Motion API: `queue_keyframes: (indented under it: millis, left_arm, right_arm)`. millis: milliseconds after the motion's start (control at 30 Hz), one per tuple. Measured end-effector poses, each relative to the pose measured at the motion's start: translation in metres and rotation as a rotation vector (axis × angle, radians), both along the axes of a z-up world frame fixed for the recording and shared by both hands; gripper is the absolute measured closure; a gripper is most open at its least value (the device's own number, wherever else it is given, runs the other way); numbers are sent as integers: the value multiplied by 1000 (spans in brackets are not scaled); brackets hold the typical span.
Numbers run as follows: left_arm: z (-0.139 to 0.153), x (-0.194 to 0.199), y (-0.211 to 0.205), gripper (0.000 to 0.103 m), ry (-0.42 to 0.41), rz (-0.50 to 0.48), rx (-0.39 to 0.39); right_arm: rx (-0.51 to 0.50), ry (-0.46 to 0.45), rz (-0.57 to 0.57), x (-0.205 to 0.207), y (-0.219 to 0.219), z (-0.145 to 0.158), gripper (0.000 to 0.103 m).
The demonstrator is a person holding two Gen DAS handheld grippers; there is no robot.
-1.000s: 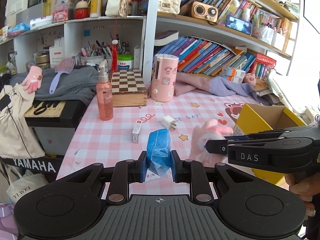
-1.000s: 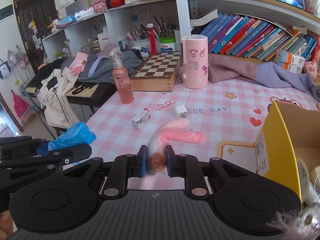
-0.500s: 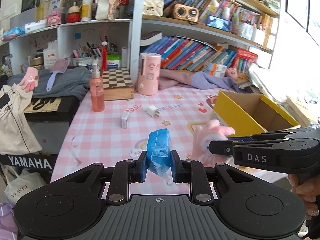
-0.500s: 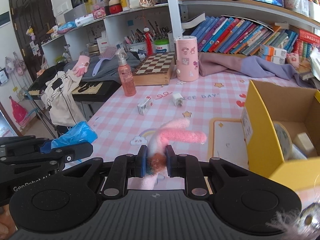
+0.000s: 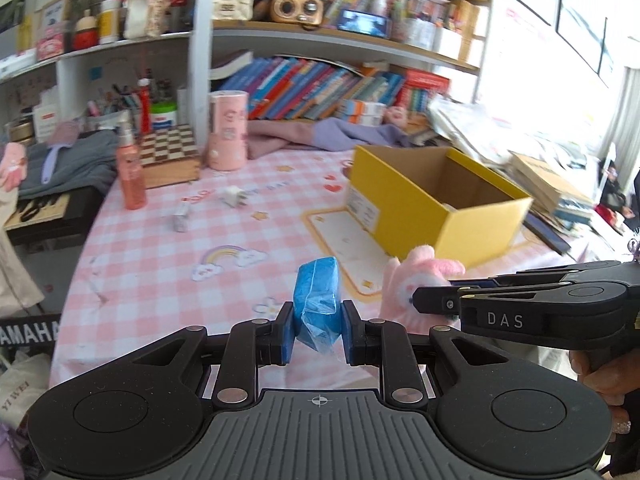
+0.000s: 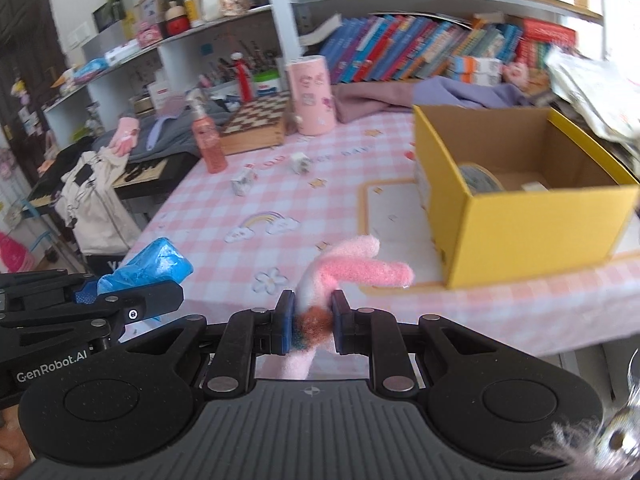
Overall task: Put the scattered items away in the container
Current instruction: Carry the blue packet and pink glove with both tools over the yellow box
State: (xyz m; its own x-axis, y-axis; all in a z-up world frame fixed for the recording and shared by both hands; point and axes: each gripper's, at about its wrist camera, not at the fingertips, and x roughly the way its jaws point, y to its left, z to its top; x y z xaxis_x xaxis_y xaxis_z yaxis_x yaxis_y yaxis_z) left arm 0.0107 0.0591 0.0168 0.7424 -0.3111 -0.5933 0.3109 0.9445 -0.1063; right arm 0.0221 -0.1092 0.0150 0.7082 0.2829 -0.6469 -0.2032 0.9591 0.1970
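Note:
My left gripper (image 5: 318, 334) is shut on a blue plastic packet (image 5: 317, 300), held in the air over the near table edge; the packet also shows in the right wrist view (image 6: 150, 266). My right gripper (image 6: 313, 326) is shut on a pink fluffy glove (image 6: 356, 266), seen from the left wrist too (image 5: 416, 280). The open yellow cardboard box (image 6: 532, 216) stands on the table to the front right, with a tape roll (image 6: 476, 178) inside. A white charger plug (image 5: 236, 200) and a small white box (image 5: 182, 216) lie on the pink checked tablecloth.
A pink spray bottle (image 5: 130, 170), a chessboard box (image 5: 168, 156) and a pink cylinder (image 5: 226, 136) stand at the table's back left. Purple cloth (image 5: 340, 136) and bookshelves are behind. A keyboard and bags sit left of the table (image 6: 132, 176).
Both grippers have pulled back and swung right with their loads still held. The yellow box now sits more central in both views.

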Motion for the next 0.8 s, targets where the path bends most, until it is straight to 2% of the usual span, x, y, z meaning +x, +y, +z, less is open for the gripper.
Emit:
queue_keyframes:
  millis: [500,800]
  left_arm:
    - [-4,3,-56,81,8,-225,-22]
    - [-5,7,-79,81,15,-303,-30]
  right_arm:
    - [-30,51,-218,-38,-53,-4,85]
    - [-34,64,-299,-46,-74,-4,85]
